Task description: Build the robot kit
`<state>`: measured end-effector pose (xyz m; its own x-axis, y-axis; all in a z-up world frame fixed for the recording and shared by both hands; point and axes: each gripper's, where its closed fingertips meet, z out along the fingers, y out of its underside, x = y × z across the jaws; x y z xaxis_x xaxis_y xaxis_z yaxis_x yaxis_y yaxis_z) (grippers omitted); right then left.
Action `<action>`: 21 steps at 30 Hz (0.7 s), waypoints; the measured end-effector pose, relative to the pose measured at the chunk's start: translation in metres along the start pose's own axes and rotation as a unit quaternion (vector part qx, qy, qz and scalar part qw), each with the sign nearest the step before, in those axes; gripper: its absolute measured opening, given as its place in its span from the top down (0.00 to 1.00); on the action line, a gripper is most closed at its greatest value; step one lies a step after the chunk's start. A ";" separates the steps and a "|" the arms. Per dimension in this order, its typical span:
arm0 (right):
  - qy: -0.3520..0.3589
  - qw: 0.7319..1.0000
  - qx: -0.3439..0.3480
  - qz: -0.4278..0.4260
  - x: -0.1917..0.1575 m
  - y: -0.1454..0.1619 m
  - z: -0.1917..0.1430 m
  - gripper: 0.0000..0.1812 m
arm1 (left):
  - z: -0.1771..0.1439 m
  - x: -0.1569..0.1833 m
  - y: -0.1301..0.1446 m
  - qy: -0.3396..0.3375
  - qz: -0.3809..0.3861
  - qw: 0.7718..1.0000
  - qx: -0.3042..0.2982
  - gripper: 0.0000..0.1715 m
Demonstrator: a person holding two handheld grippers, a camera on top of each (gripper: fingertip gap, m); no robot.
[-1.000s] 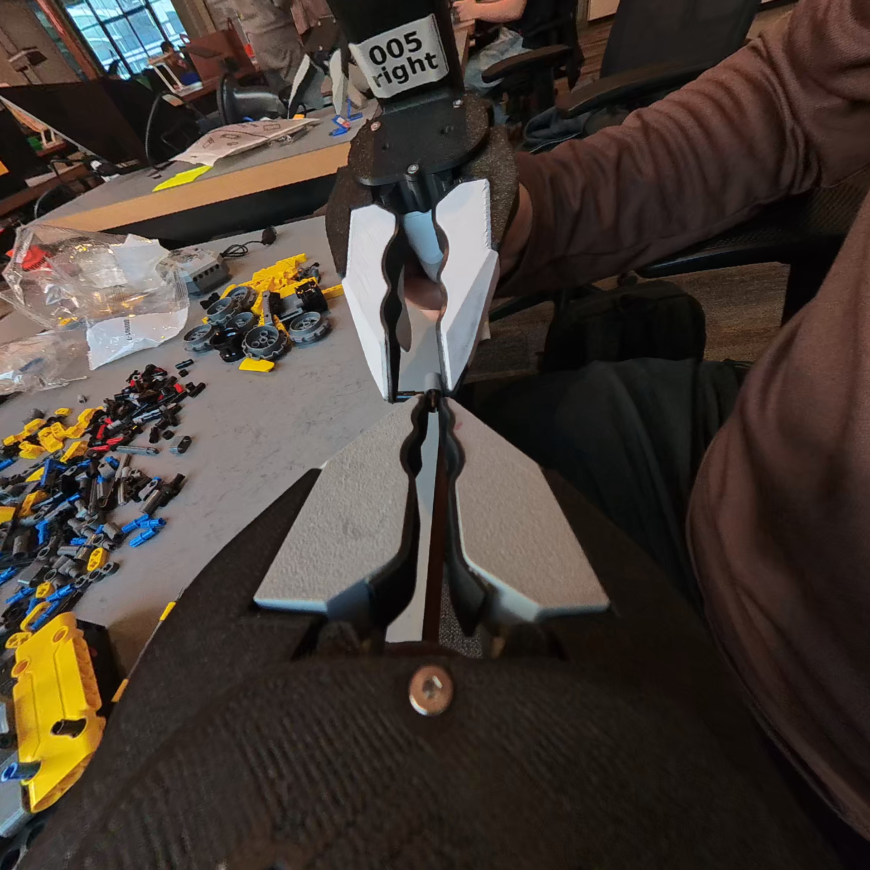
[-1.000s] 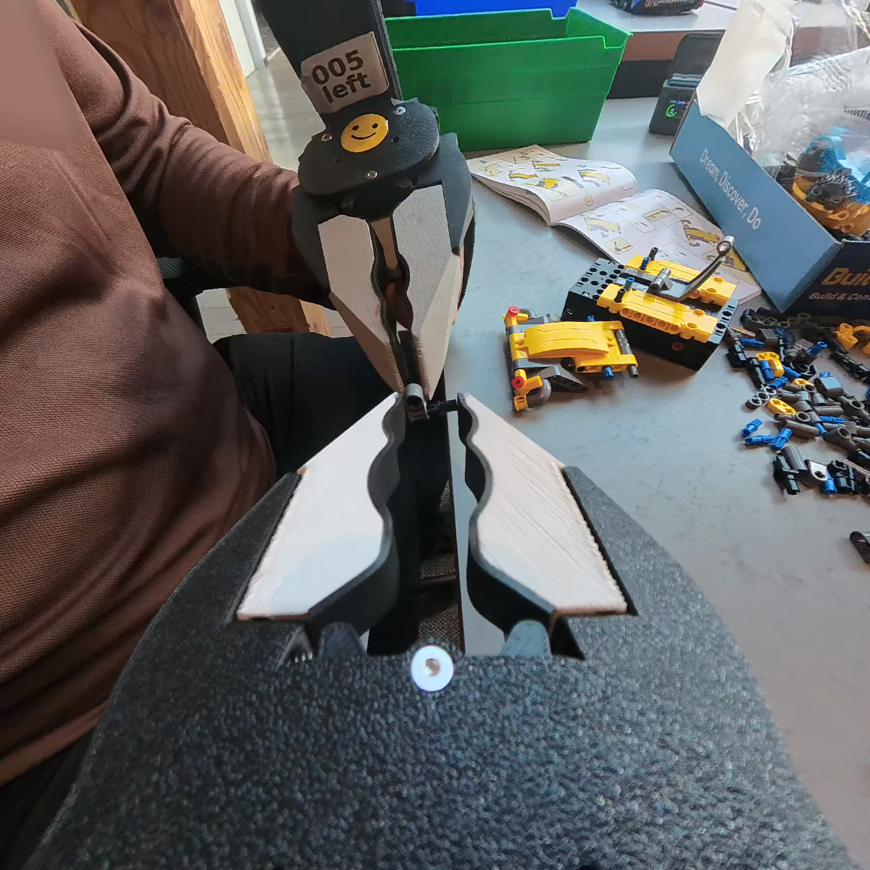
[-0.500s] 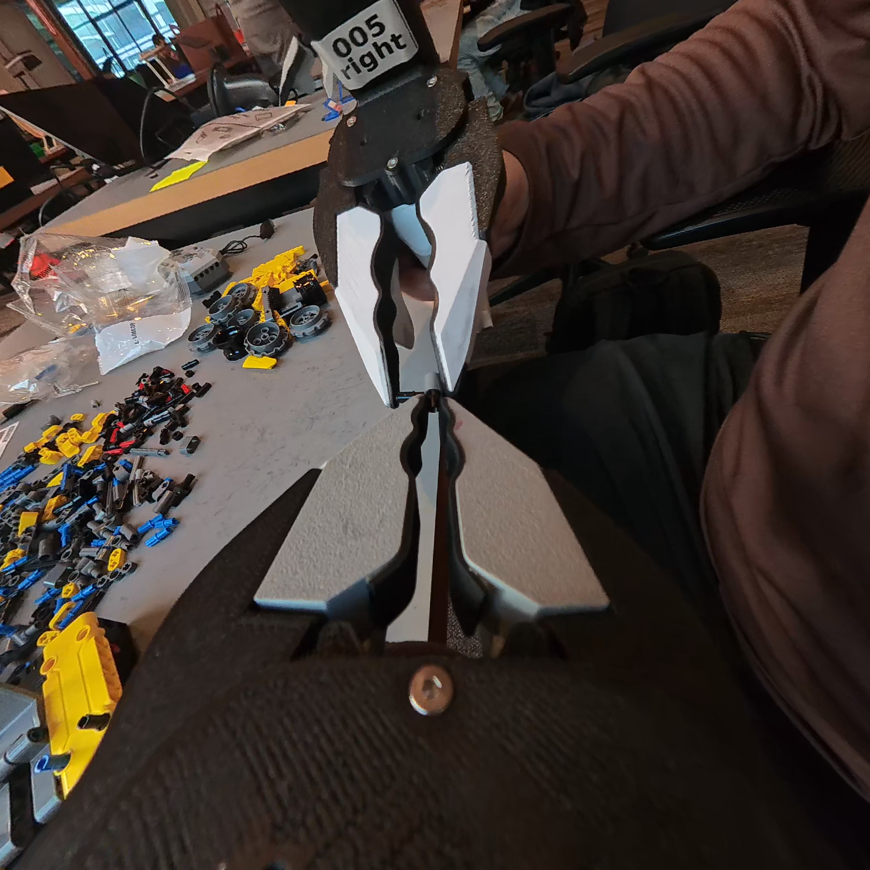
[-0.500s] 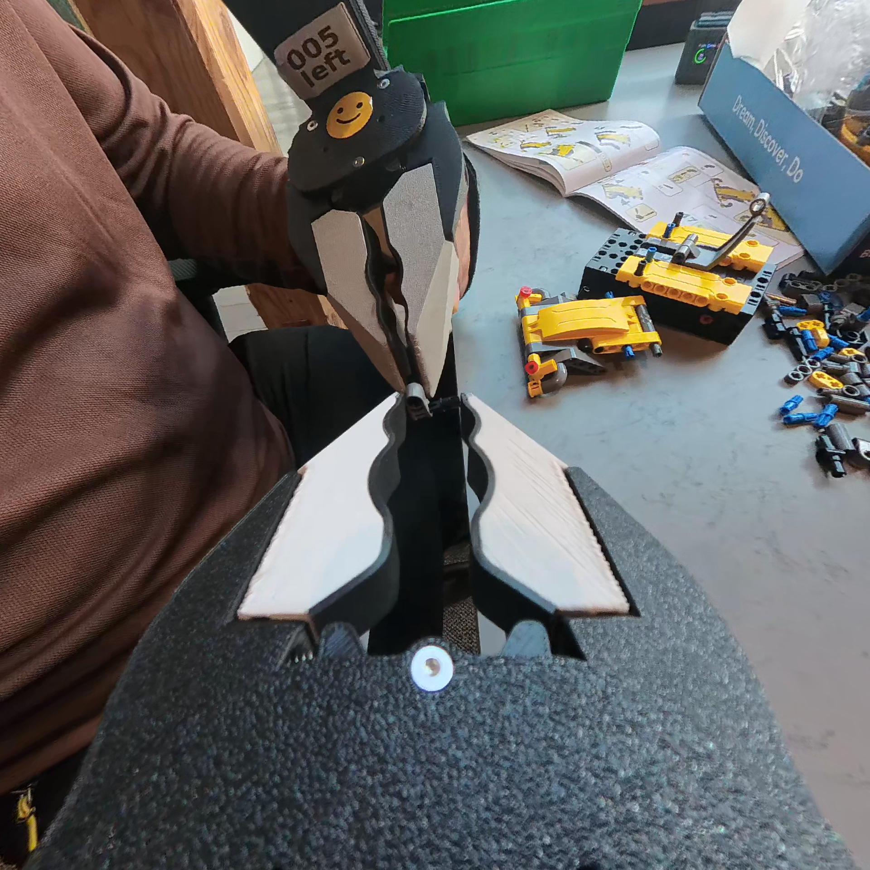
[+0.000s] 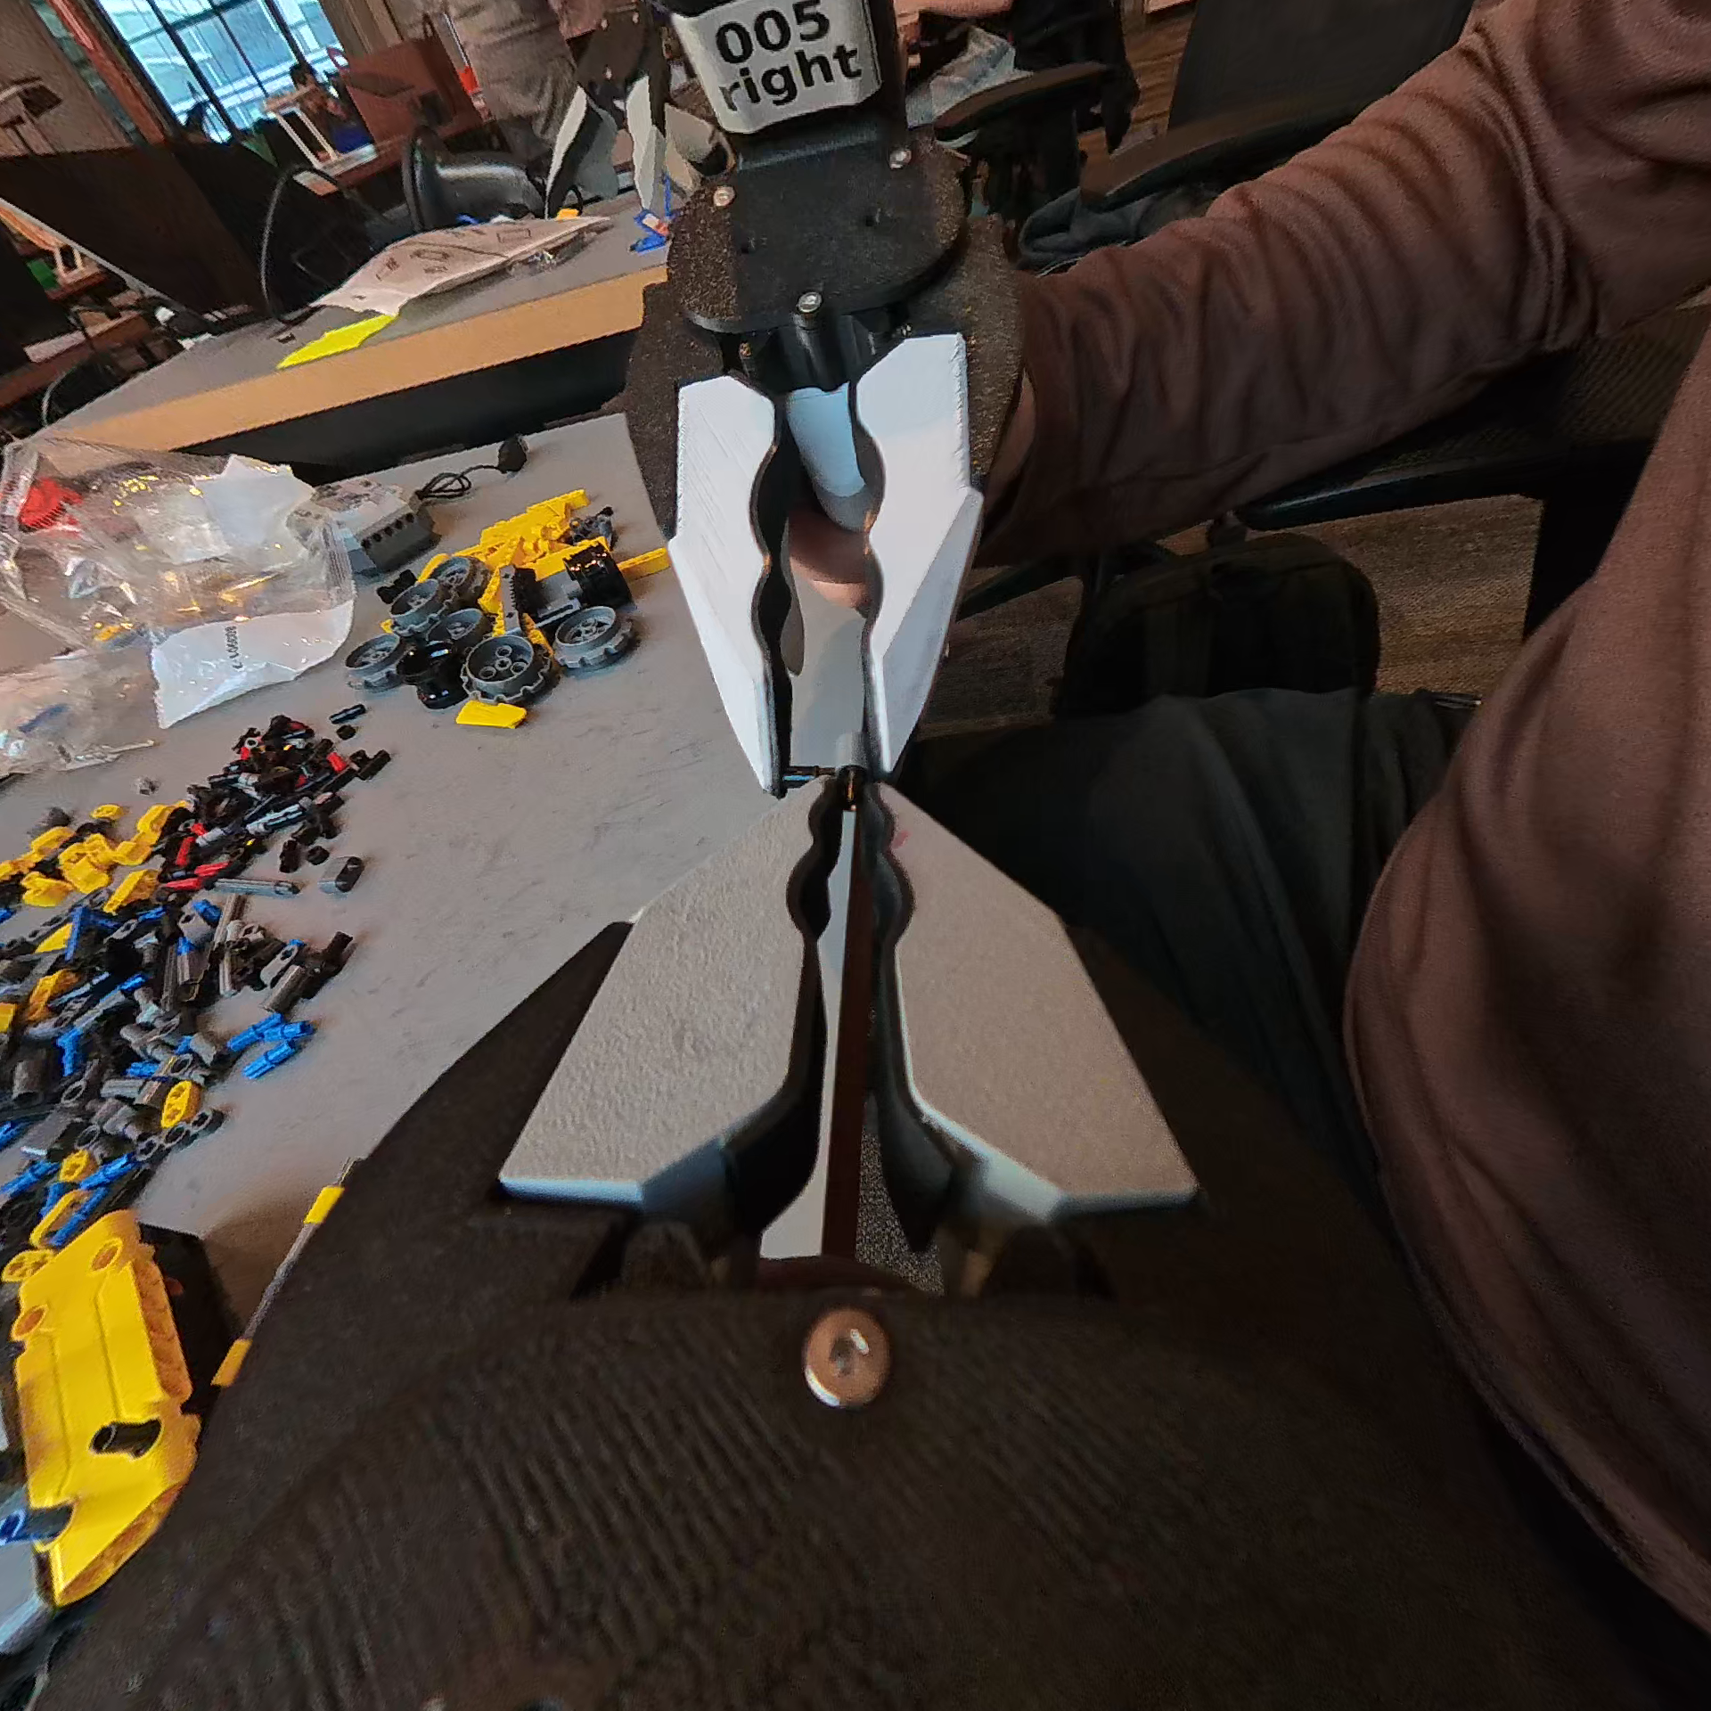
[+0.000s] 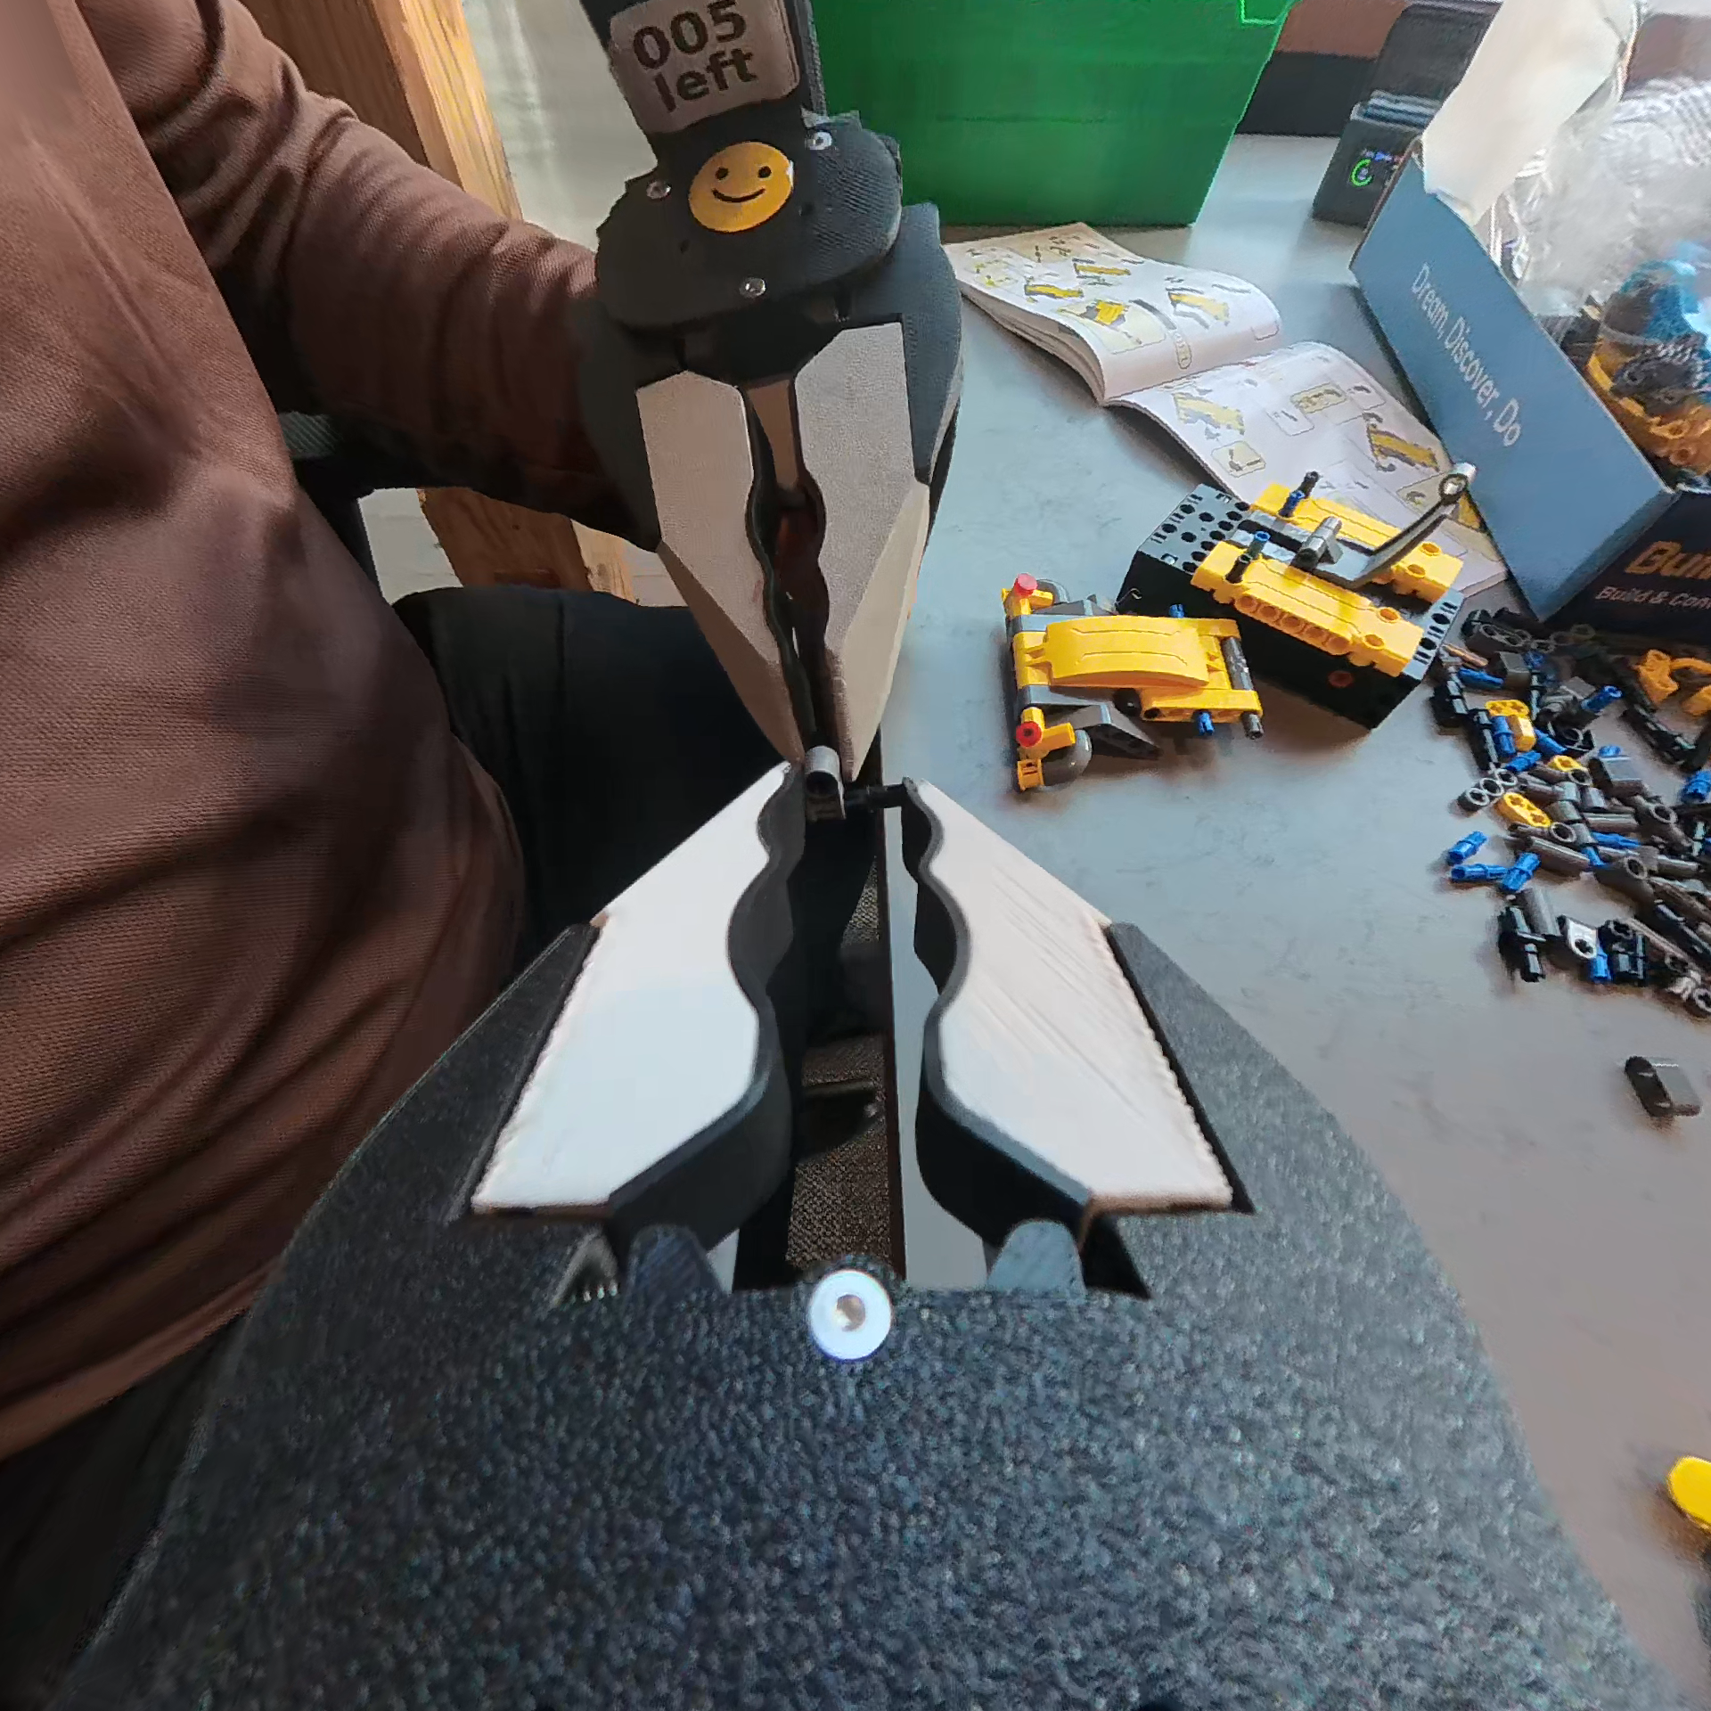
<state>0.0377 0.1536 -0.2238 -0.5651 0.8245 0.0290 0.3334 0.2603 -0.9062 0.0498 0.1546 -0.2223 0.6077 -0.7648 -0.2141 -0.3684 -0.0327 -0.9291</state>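
Two tools meeting tip to tip over the person's lap

The left tool (image 6: 819, 741) is pinching a small grey connector (image 6: 822, 782) in nearly closed fingers, while the right tool (image 6: 847, 796), narrowly parted, is holding a black pin (image 6: 875, 794) across its tips against it, beside the worktop (image 6: 1250, 880) strewn with loose pieces (image 6: 1592, 815), presumably for clearance.

The two grippers meet tip to tip just off the near edge of the table (image 6: 1204, 926), over the seated person's lap (image 6: 574, 704). In the right wrist view, two half-built models (image 6: 1134, 690) lie side by side on the table with an open booklet (image 6: 1194, 370) behind them and a box (image 6: 1518, 407) to their right. Loose parts (image 6: 1592, 833) are scattered in front of the box.
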 end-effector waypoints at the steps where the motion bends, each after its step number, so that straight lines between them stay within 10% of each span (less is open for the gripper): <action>1: -0.001 1.000 -0.001 -0.002 -0.001 0.000 0.000 0.91 | 0.000 0.000 0.000 0.000 0.001 1.000 -0.001 0.99; 21: -0.016 1.000 0.002 0.000 -0.001 0.005 0.004 0.93 | -0.001 -0.001 0.006 -0.010 0.027 1.000 0.002 1.00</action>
<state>0.0366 0.1523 -0.2297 -0.5888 0.8081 0.0166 0.3299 0.2590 -0.9078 0.0466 0.1548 -0.2272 0.6003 -0.7528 -0.2701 -0.3986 0.0112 -0.9170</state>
